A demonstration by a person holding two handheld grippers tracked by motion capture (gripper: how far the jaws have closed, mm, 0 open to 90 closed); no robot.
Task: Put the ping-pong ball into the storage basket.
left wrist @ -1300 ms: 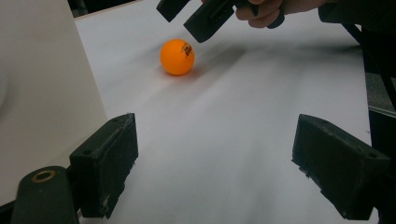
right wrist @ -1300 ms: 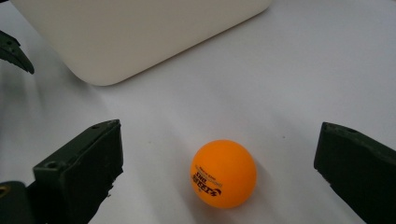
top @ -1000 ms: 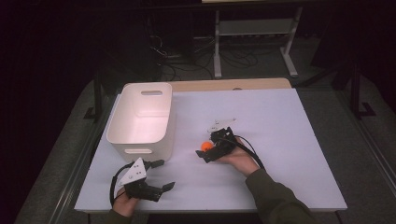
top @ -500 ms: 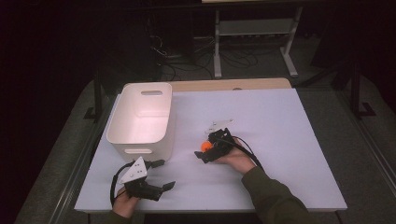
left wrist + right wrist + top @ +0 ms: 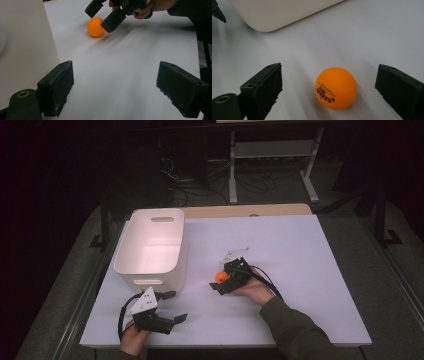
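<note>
Orange ball (image 5: 336, 88) on the counter (image 5: 310, 250) — we see it between the right tool's (image 5: 223, 281) jaws, which have just been closing yet stand apart; bin (image 5: 150, 245) at ten o'clock.

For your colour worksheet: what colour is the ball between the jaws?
Orange ball, clearest in the right gripper view.

**Around the table**

A white bin (image 5: 152, 247) stands on the left part of the white table (image 5: 300, 250), its open top showing a handle slot in the far wall. A strip of wood (image 5: 250, 211) runs along the table's far edge. Beyond it, on the dark floor, cables (image 5: 195, 187) lie tangled beside a pale metal stand (image 5: 272, 155).
</note>
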